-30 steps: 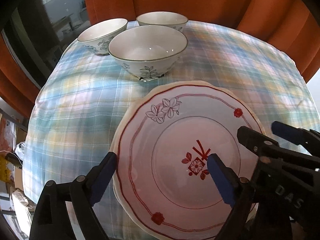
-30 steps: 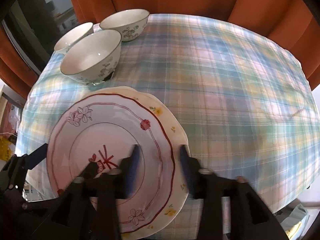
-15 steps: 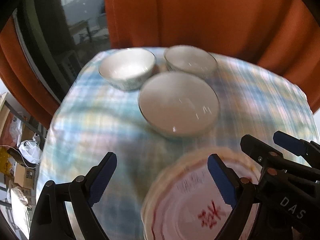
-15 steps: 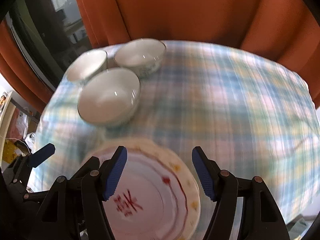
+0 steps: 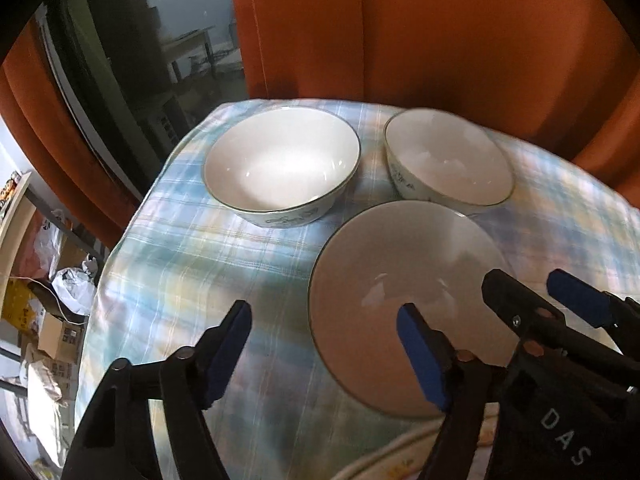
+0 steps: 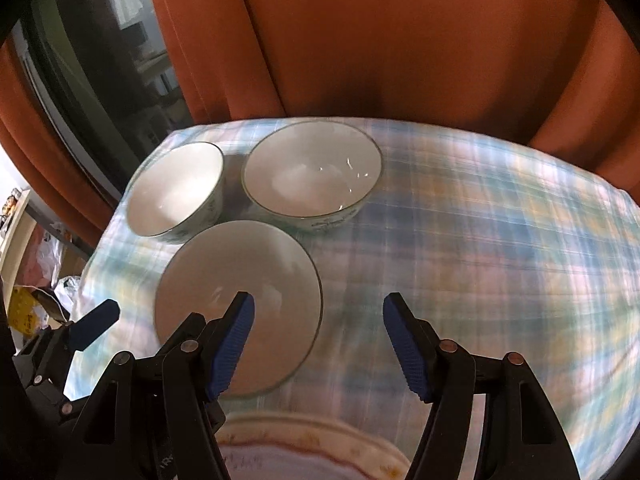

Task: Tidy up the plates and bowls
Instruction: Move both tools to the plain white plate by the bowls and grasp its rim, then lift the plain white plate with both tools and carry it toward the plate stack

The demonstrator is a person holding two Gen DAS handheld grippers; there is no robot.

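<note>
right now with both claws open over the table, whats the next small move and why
Probably ease the right claw forward and down so that it straddles the right rim of the nearest white ceramic bowl. Both claws are open and hold nothing, the three bowls stand apart on the plaid tablecloth, and this bowl lies closest, just ahead of that claw's left finger. The left claw can wait.

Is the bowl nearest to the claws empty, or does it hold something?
Empty. The nearest bowl stands upright on the tablecloth, and both views show only its smooth white inside with light reflections.
</note>
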